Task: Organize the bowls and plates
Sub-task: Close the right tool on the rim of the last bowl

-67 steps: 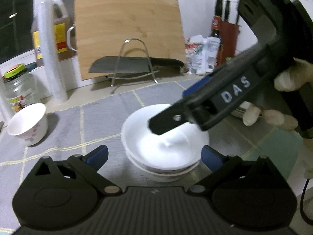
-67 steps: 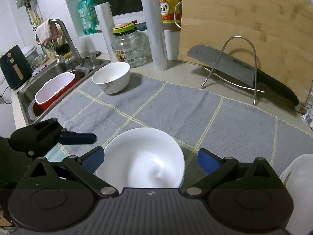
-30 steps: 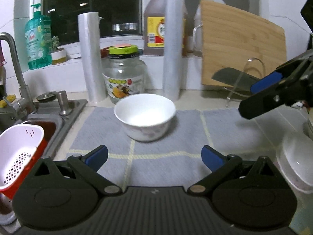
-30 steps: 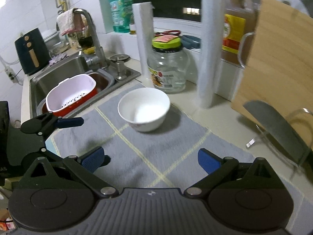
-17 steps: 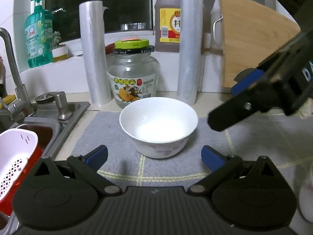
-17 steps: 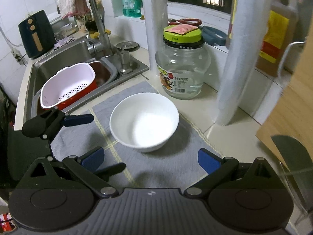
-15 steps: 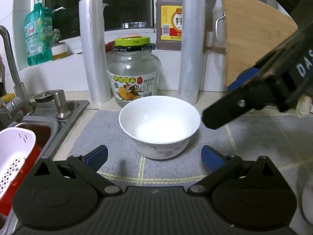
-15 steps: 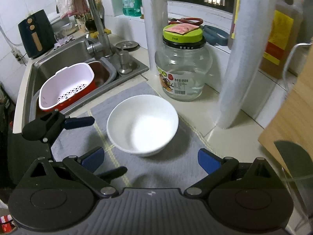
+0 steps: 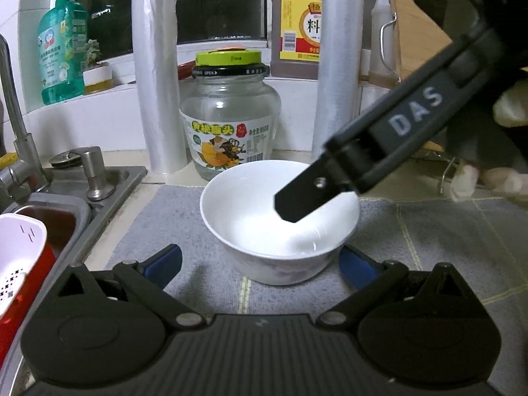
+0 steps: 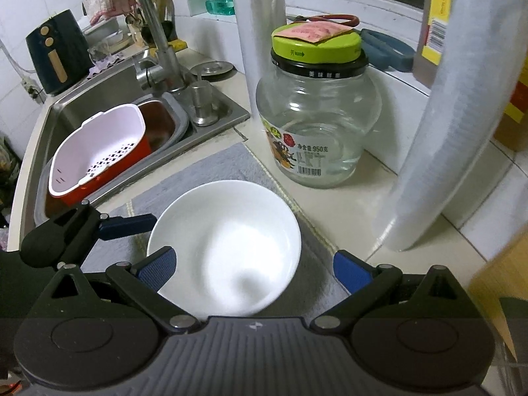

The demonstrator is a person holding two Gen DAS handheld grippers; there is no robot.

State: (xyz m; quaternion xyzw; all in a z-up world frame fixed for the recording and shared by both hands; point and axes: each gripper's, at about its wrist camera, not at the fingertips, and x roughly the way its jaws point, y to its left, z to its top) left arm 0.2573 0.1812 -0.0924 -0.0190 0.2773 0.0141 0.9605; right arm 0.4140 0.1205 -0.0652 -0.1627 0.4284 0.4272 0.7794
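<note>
My left gripper (image 9: pixel 259 262) sat low and level, its two blue-padded fingers (image 9: pixel 164 261) spread wide apart with nothing clamped between them. My right gripper (image 10: pixel 253 269) was likewise spread wide, its blue pads (image 10: pixel 349 270) well apart, tilted downward and gripping nothing. Seen from the left wrist, the right gripper reached in from the upper right, one black finger (image 9: pixel 308 194) angled down and leftward. A light-gloved hand (image 9: pixel 505 151) held that gripper's body at the right edge.
</note>
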